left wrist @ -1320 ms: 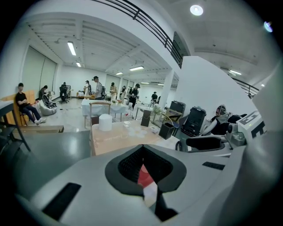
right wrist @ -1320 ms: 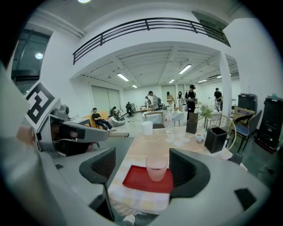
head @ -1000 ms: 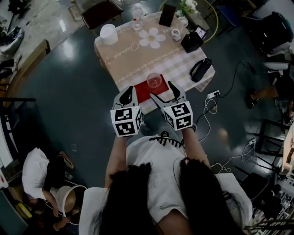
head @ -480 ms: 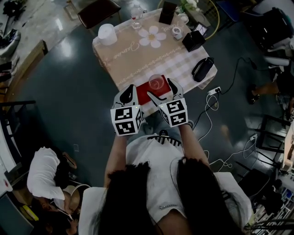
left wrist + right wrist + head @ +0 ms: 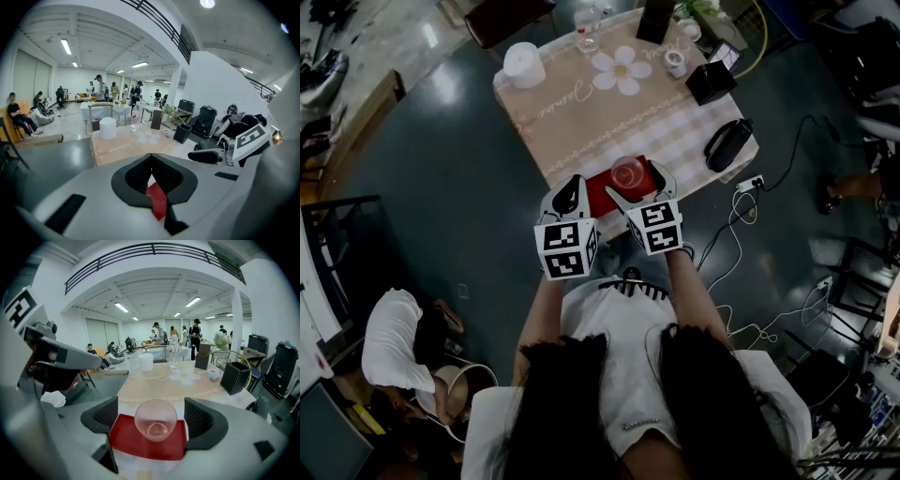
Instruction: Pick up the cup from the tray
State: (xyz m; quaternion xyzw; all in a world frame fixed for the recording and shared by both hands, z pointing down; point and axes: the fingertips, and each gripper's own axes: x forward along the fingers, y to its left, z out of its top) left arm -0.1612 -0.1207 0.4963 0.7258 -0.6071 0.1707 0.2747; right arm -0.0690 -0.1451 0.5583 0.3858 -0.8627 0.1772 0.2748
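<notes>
Standing upright, the clear glass cup (image 5: 155, 420) sits on the red tray (image 5: 131, 446) at the table's (image 5: 159, 385) near edge, between the right gripper's (image 5: 151, 414) jaws, which have just been opening wide; neither pad touches it. The left gripper's (image 5: 151, 161) jaws seem pressed together, empty.

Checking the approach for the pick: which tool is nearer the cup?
Right. The right tool, its jaws just opening wider, has the cup between them, untouched. The left tool, shut, sits off to the cup's left by the tray's edge.

White canister (image 5: 524, 65), flower mat (image 5: 616, 68), black box (image 5: 710, 82), dark pouch (image 5: 729, 142) on checked tablecloth (image 5: 609, 122).
</notes>
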